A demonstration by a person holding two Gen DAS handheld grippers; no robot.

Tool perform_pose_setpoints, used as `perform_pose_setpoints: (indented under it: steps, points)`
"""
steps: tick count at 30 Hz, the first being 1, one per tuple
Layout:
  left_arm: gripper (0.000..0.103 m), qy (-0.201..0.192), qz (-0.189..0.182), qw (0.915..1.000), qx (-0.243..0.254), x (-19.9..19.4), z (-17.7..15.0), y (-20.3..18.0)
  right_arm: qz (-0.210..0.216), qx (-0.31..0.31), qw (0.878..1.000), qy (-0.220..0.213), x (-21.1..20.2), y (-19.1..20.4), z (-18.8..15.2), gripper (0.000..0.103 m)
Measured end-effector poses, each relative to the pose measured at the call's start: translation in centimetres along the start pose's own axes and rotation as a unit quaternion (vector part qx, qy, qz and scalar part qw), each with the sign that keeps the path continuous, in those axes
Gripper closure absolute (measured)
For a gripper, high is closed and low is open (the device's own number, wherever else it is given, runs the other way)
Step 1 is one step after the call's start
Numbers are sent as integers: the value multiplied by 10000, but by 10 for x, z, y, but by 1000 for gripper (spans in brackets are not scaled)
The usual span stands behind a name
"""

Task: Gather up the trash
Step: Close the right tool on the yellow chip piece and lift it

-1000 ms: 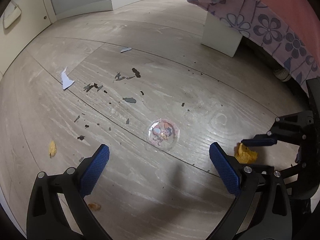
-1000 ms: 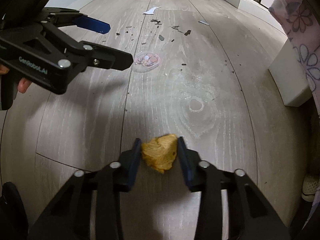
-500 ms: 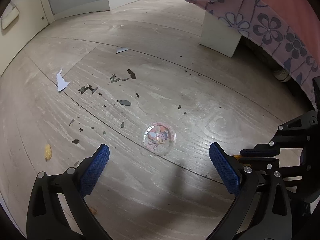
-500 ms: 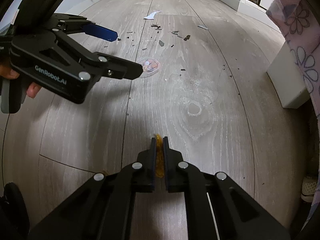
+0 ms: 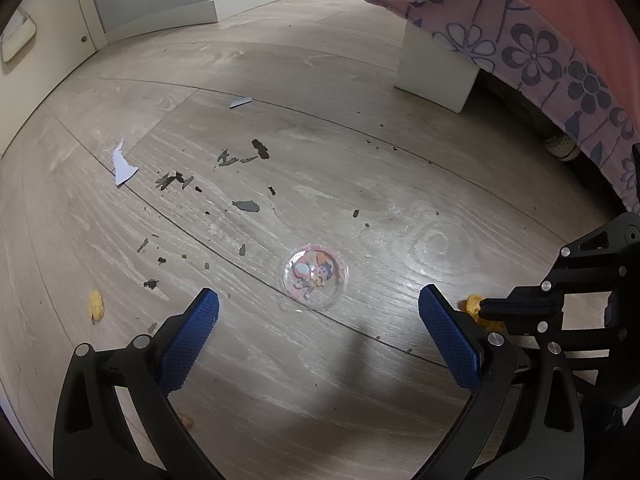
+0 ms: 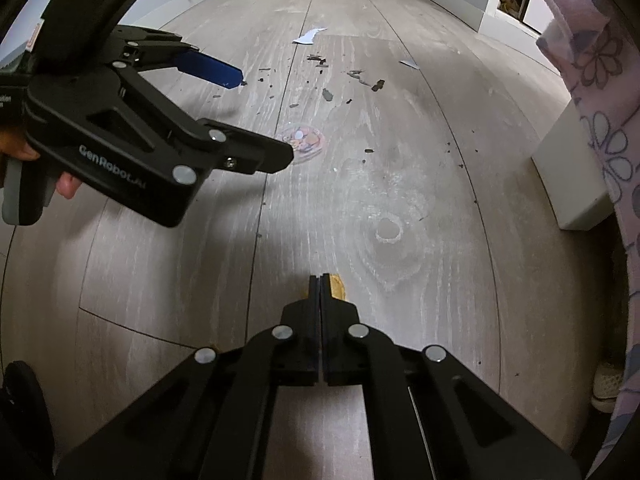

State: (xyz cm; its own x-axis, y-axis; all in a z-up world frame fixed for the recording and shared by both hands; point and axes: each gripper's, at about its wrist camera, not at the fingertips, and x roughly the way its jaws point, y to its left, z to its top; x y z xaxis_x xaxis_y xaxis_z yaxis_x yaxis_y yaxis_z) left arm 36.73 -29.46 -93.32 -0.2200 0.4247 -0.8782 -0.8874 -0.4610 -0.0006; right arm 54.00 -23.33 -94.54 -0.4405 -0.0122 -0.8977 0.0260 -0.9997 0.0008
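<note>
- Wood-grain floor (image 5: 360,168) carries all items.
- Right gripper (image 6: 321,280): fingers pressed together, pinching yellow scrap (image 6: 337,286) at the tips.
- Left gripper (image 5: 316,332): jaws spread wide, holding nothing.
- Clear round lid (image 5: 315,276) lies just ahead, between its fingers.
- Dark flakes (image 5: 246,206) and paper scraps (image 5: 122,166) lie beyond.

the only legible marking is the embossed brand "genrobot.ai" on the black side of the left tool (image 6: 240,116), seen from the right wrist view; small white lettering at that view's far left edge is cut off and unreadable, and the round clear lid (image 5: 314,276) carries only cartoon artwork.
</note>
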Motion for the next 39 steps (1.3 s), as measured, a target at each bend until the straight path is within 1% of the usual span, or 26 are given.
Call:
perform_pose_setpoints:
  steps: [7, 8, 9, 10, 11, 12, 13, 25, 28, 29, 32, 34, 35, 39]
  points:
    - [6, 9, -36, 10000, 60, 1, 1, -4, -116, -5, 9999, 33, 0, -3, -5, 100]
    - [6, 15, -44, 10000, 58, 2, 1, -4, -121, 16, 9999, 36, 0, -4, -5, 97]
    - [6, 23, -47, 10000, 53, 3, 1, -4, -132, 37, 9999, 37, 0, -5, -6, 93]
    - [6, 26, -51, 10000, 52, 3, 1, -4, -143, 51, 9999, 33, -1, -6, -6, 81]
    - [6, 27, -53, 10000, 53, 3, 1, -4, -139, 83, 9999, 21, -1, -7, -7, 67]
    - [6, 27, -50, 10000, 53, 4, 1, -4, -142, 118, 9998, 22, -1, -8, -7, 62]
    - [6, 21, -54, 10000, 50, 4, 1, -4, -149, 135, 9998, 27, -1, -8, -7, 61]
    - [6, 14, -27, 10000, 32, 3, 1, -3, -65, -24, 9998, 161, 8, 1, -15, 61]
    - [6, 21, -24, 10000, 11, 4, 1, 0, -22, -44, 9998, 188, 10, 3, -16, 76]
    - [6, 26, -24, 10000, 13, 5, 1, 0, 0, -41, 9998, 198, 11, 3, -16, 79]
    - [6, 29, -28, 10000, 21, 5, 1, 0, 103, 22, 9997, 199, 12, 1, -16, 84]
    - [6, 31, -41, 10000, 18, 6, 2, 1, 171, 47, 9996, 203, 13, 1, -15, 92]
    - [6, 33, -43, 10000, 20, 7, 2, 1, 202, 42, 9996, 207, 13, 1, -15, 93]
    - [6, 45, -47, 10000, 4, 8, 1, 1, 248, 88, 9995, 167, 12, 1, -14, 95]
